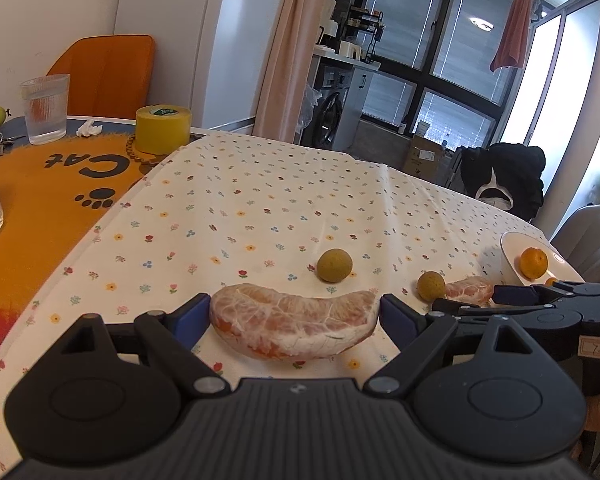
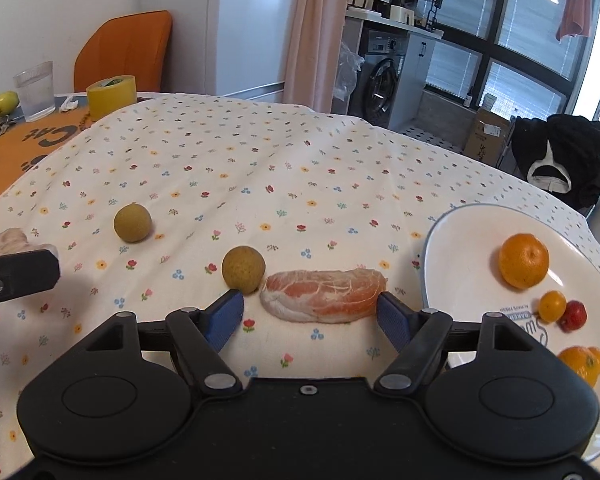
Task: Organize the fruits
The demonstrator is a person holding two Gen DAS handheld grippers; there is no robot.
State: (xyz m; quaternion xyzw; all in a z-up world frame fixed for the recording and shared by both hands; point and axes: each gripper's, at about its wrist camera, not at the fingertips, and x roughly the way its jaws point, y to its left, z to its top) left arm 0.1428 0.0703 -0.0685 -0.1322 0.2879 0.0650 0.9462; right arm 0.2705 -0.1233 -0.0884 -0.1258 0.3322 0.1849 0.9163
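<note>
The left claw (image 1: 295,314) is clamped end to end on a peeled pomelo segment (image 1: 294,326), whose long axis lies left to right above the floral tablecloth (image 1: 260,208). The right claw (image 2: 310,312) is spread apart around a second segment (image 2: 324,296), likewise lying crosswise, just left of a white plate (image 2: 460,248) holding an orange (image 2: 524,260). Two small greenish fruits (image 2: 132,223) are seen beyond. "Cat" is printed on the orange mat (image 1: 60,184) at far left; a washing machine (image 2: 384,88) is seen by the windows.
</note>
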